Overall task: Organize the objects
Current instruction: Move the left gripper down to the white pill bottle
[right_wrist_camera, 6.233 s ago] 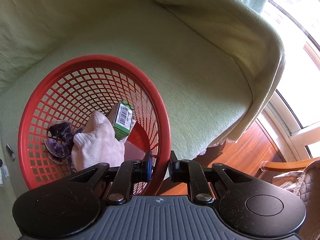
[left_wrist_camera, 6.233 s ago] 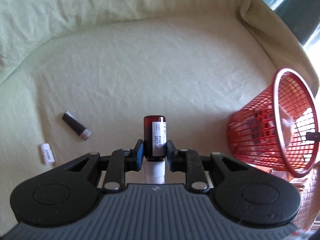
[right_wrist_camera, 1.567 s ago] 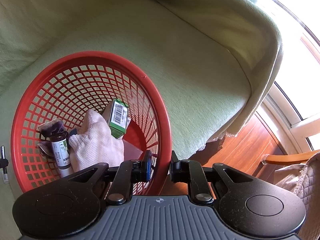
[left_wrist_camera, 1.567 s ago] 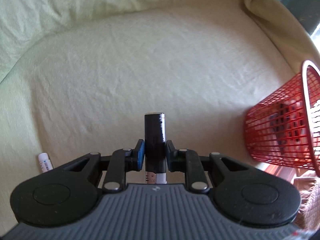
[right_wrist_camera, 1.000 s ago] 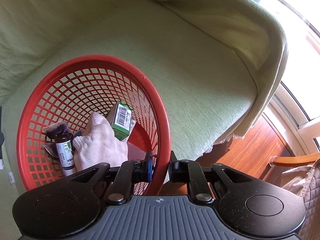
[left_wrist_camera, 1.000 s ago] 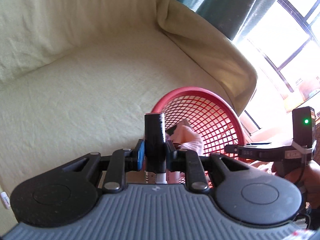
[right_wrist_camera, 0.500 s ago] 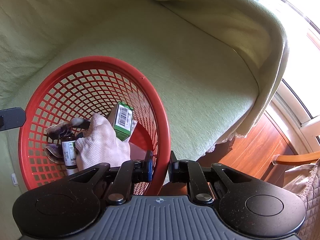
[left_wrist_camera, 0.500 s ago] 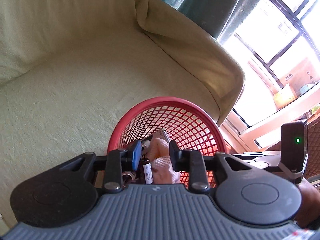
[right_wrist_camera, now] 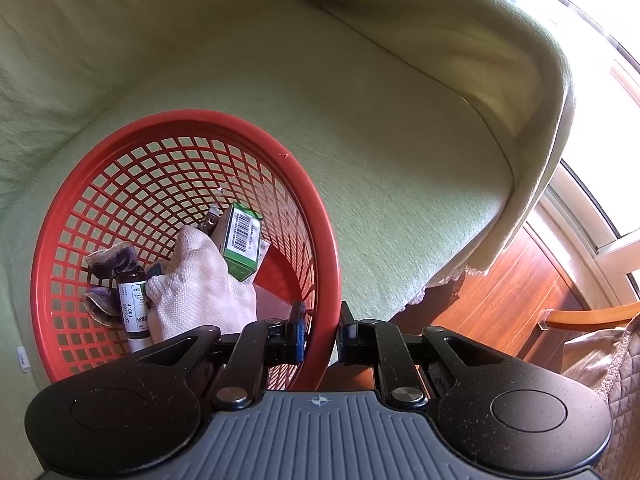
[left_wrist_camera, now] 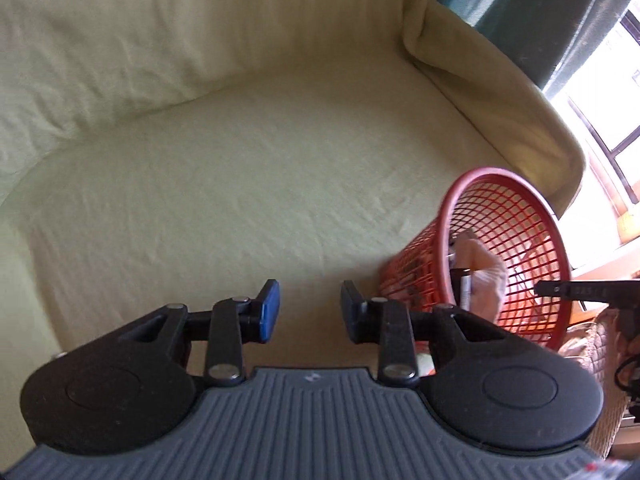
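Note:
A red mesh basket stands tilted on the pale green sofa seat; it also shows at the right of the left wrist view. My right gripper is shut on its near rim. Inside lie a white cloth, a green box with a barcode, a brown bottle, a dark tube and a purple cloth. My left gripper is open and empty over the seat, left of the basket. A small white tube lies on the seat left of the basket.
The sofa's backrest and right armrest enclose the seat. Wooden floor and a window lie past the sofa's front right edge. A quilted bag and a wooden chair leg stand at the right.
My left gripper dropped the dark tube into the basket, then swung back left over the seat, open. The right gripper keeps its hold on the rim.

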A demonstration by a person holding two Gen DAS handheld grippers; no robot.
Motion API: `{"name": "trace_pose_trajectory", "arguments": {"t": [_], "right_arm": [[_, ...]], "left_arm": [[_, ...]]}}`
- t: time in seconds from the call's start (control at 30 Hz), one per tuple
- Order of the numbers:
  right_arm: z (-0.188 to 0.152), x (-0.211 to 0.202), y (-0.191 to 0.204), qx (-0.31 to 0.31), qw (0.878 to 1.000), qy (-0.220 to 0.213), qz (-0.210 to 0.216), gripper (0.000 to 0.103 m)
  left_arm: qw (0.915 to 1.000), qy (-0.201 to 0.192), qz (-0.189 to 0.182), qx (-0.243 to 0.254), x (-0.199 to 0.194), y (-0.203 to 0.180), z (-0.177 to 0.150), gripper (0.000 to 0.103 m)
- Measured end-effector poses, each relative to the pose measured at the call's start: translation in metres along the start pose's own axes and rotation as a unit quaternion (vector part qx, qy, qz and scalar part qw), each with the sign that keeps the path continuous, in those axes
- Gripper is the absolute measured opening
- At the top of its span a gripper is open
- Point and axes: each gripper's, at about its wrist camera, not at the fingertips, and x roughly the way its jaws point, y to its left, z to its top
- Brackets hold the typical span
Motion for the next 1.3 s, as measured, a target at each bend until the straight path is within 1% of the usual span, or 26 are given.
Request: {"name": "trace_pose_trajectory", "arguments": {"t": [0.17,0.23,0.33,0.37,0.43,0.53,0.7,0.73,0.77,0.8,0.87,0.9,0.97,1.0,1.03,1.1,1.17,1.23,1.3], "right_arm": [[0.001,0.0,0.003,-0.001,1.0,0.0,-0.008,0.012],[0.001,-0.001,0.004,-0.001,1.0,0.0,-0.012,0.012],[0.001,-0.001,0.006,-0.001,1.0,-0.001,-0.017,0.012],[0.001,-0.001,0.006,-0.001,1.0,-0.001,-0.018,0.012],[0.0,-0.001,0.007,-0.002,1.0,-0.002,-0.021,0.012],[-0.001,-0.001,0.006,0.003,1.0,-0.001,-0.023,0.012],[0.0,-0.001,0.008,0.006,1.0,-0.002,-0.029,0.012],[0.0,-0.001,0.008,0.009,1.0,-0.002,-0.029,0.012],[0.0,-0.001,0.008,0.012,0.999,-0.001,-0.031,0.012],[0.0,-0.001,0.008,0.014,0.999,-0.001,-0.032,0.012],[0.0,-0.001,0.009,0.015,0.999,-0.001,-0.035,0.012],[-0.001,-0.001,0.01,0.013,0.999,-0.001,-0.037,0.012],[-0.001,-0.001,0.011,0.014,0.999,-0.001,-0.038,0.012],[-0.001,-0.001,0.011,0.014,0.999,-0.001,-0.04,0.012],[0.0,-0.001,0.012,0.014,0.999,-0.001,-0.042,0.012],[0.0,-0.002,0.013,0.014,0.999,-0.001,-0.045,0.013],[0.0,-0.003,0.016,0.011,0.999,-0.002,-0.049,0.013],[0.0,-0.003,0.018,0.008,0.999,-0.003,-0.052,0.013],[-0.001,-0.003,0.019,0.009,0.998,-0.004,-0.056,0.013]], "left_arm": [[0.9975,0.026,0.033,-0.058,0.004,0.055,-0.028,0.03],[0.9956,0.036,0.061,-0.062,0.007,0.075,-0.044,0.031],[0.9916,0.049,0.092,-0.077,0.011,0.105,-0.071,0.033],[0.9903,0.049,0.102,-0.081,0.012,0.116,-0.08,0.034],[0.9871,0.045,0.127,-0.087,0.012,0.138,-0.098,0.039],[0.9817,0.041,0.153,-0.105,0.009,0.17,-0.12,0.04],[0.9741,0.042,0.193,-0.11,0.009,0.208,-0.145,0.043],[0.9746,0.039,0.197,-0.099,0.008,0.213,-0.148,0.044],[0.9735,0.036,0.205,-0.095,0.008,0.219,-0.151,0.044],[0.9734,0.035,0.207,-0.092,0.01,0.224,-0.152,0.047],[0.9761,0.031,0.2,-0.081,0.015,0.235,-0.155,0.048],[0.9791,0.033,0.188,-0.07,0.019,0.239,-0.155,0.05],[0.9836,0.037,0.174,-0.03,0.03,0.243,-0.154,0.051],[0.985,0.043,0.167,0.005,0.039,0.243,-0.152,0.053],[0.9844,0.051,0.164,0.038,0.047,0.243,-0.152,0.053],[0.98,0.069,0.161,0.093,0.063,0.246,-0.151,0.053],[0.9739,0.085,0.157,0.14,0.076,0.251,-0.151,0.053],[0.9677,0.094,0.153,0.176,0.088,0.258,-0.15,0.053],[0.9634,0.1,0.147,0.201,0.097,0.262,-0.148,0.053]]}}
